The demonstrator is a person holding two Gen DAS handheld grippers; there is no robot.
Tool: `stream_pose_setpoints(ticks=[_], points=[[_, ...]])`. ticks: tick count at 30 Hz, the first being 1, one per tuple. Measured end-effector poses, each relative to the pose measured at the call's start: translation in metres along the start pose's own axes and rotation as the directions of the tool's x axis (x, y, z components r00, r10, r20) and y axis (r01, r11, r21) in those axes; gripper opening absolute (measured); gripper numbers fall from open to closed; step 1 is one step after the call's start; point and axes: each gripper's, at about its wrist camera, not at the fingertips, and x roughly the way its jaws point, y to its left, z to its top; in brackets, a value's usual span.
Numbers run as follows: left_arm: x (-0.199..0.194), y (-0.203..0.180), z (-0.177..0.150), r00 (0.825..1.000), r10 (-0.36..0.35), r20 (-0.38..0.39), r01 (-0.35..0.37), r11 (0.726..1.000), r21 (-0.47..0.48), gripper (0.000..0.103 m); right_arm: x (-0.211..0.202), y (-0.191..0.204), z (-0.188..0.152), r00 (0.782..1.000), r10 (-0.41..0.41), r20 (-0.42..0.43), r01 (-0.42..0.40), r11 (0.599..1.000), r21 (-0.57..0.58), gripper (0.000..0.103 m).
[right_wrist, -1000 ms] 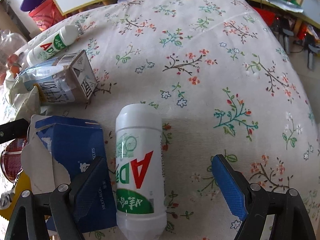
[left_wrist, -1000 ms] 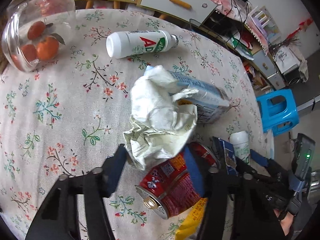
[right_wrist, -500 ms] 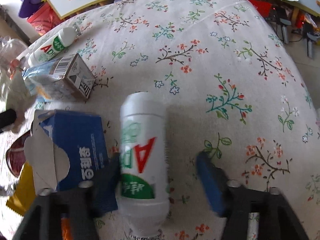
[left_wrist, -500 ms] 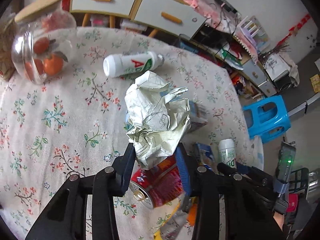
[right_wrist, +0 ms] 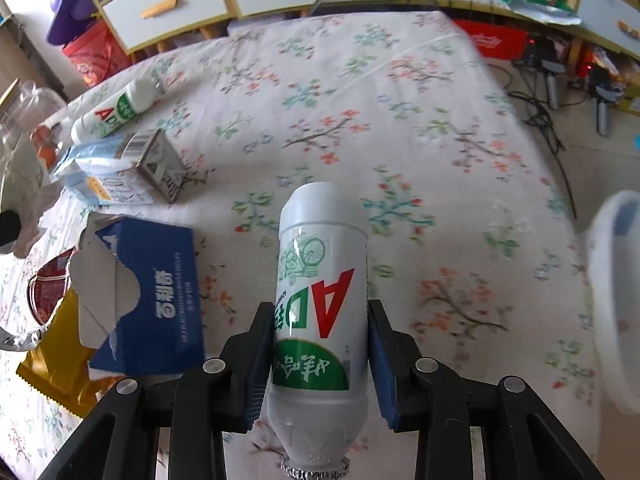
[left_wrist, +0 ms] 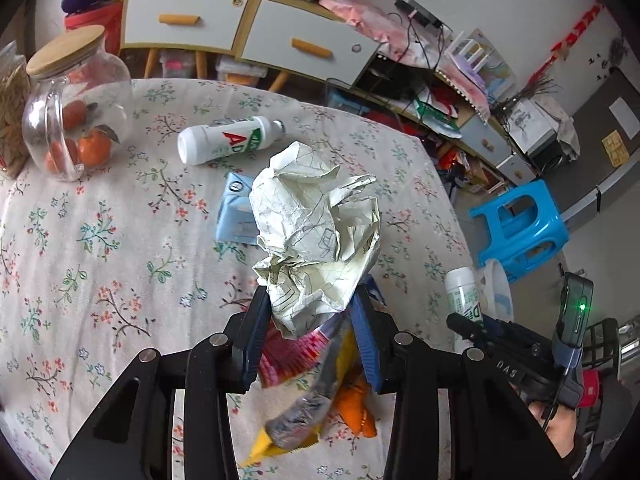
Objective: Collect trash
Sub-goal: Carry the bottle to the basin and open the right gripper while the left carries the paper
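I am working in a lived-in home room. Ahead of my fingers lies a table under a floral tablecloth (left_wrist: 100,240), with a glass jar of oranges (left_wrist: 76,120) far left. Beyond stand grey drawers with wooden handles (left_wrist: 180,20), cluttered shelves (left_wrist: 452,80), and a blue plastic stool (left_wrist: 520,228) to the right.

A matt floral cloth (right_wrist: 400,92) covers the bench. The crumpled off-white paper ball (left_wrist: 316,232) is rough and creased. The white plastic bottle with red lettering (right_wrist: 320,280) is smooth and glossy, its mouth sealed with crinkled silver foil. The torn blue cardboard box (right_wrist: 160,288) looks matt. The clear glass jar (left_wrist: 76,116) shines under a pale wooden lid.
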Motion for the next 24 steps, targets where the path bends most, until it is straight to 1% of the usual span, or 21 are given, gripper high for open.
stream_pose_setpoints(ticks=[5, 10, 16, 22, 24], points=[[0.0, -0.016, -0.008, 0.999, -0.036, -0.012, 0.036, 0.999, 0.027, 0.043, -0.017, -0.026, -0.004, 0.999, -0.019, 0.028, 0.018, 0.999, 0.04, 0.039], [0.006, -0.037, -0.02, 0.998, -0.062, -0.032, 0.063, 0.997, 0.051, 0.043, -0.035, -0.061, -0.01, 0.998, -0.04, 0.055, 0.035, 0.995, 0.093, 0.039], [0.021, -0.068, -0.034, 0.996, -0.066, -0.067, 0.073, 0.991, 0.108, 0.043, -0.052, -0.113, -0.02, 0.995, -0.076, 0.071, 0.062, 0.982, 0.177, 0.039], [0.026, -0.107, -0.044, 0.991, -0.113, -0.074, 0.123, 0.981, 0.151, 0.043, -0.069, -0.17, -0.03, 0.988, -0.132, 0.086, 0.104, 0.957, 0.27, 0.039], [0.029, -0.119, -0.045, 0.99, -0.115, -0.078, 0.127, 0.977, 0.17, 0.043, -0.072, -0.189, -0.033, 0.986, -0.146, 0.084, 0.115, 0.947, 0.299, 0.039]])
